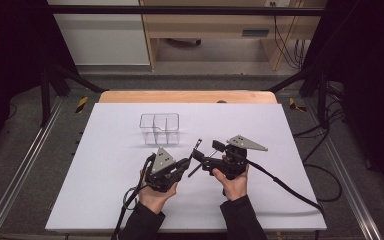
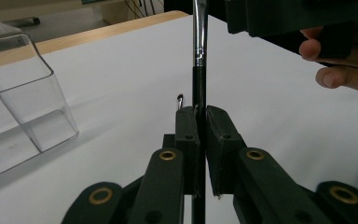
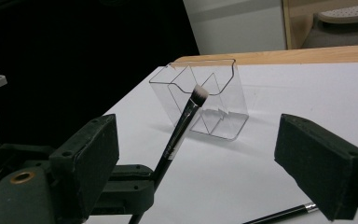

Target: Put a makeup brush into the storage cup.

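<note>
White sheet (image 1: 105, 190) covers the wooden table (image 1: 187, 96); grey floor, black frame rails, pale wood furniture behind. Clear plastic organizer (image 1: 159, 128) with compartments stands mid-table. Left gripper (image 1: 182, 166) is clamped on the dark handle of a makeup brush (image 3: 182, 125), brush tilted, bristles up, near the organizer. Right gripper (image 1: 204, 161) jaws stand wide apart, nothing between the pads, just beside the brush. 2nd brush (image 3: 279, 214) lies flat on the sheet below the right gripper.
</note>
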A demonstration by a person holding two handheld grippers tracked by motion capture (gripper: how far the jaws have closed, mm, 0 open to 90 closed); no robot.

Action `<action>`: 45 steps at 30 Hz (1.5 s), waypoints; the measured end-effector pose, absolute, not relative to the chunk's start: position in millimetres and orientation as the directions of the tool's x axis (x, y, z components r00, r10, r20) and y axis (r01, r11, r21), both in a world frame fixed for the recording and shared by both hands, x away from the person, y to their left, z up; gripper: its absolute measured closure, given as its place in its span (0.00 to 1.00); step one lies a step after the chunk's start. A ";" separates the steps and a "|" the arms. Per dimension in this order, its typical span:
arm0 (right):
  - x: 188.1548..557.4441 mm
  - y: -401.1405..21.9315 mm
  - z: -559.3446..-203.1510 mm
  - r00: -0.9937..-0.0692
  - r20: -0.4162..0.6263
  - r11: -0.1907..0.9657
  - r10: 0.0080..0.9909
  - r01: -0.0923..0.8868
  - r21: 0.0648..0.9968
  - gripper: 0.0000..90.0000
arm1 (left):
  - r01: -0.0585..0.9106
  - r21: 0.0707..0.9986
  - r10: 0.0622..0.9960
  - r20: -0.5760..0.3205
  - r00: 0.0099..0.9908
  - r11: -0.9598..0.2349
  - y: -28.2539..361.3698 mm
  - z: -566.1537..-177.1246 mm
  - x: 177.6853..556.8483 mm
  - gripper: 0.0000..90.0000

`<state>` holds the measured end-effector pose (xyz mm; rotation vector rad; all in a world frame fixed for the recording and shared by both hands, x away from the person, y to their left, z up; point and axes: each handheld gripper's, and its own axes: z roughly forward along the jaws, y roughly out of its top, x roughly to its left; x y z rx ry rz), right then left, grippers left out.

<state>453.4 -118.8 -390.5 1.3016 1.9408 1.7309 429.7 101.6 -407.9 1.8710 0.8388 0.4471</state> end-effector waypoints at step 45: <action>456.0 -112.8 -402.3 -0.499 0.544 -0.222 0.675 0.566 0.794 0.75 | 0.361 0.905 0.734 -0.087 0.674 -0.225 84.4 -409.2 422.3 0.92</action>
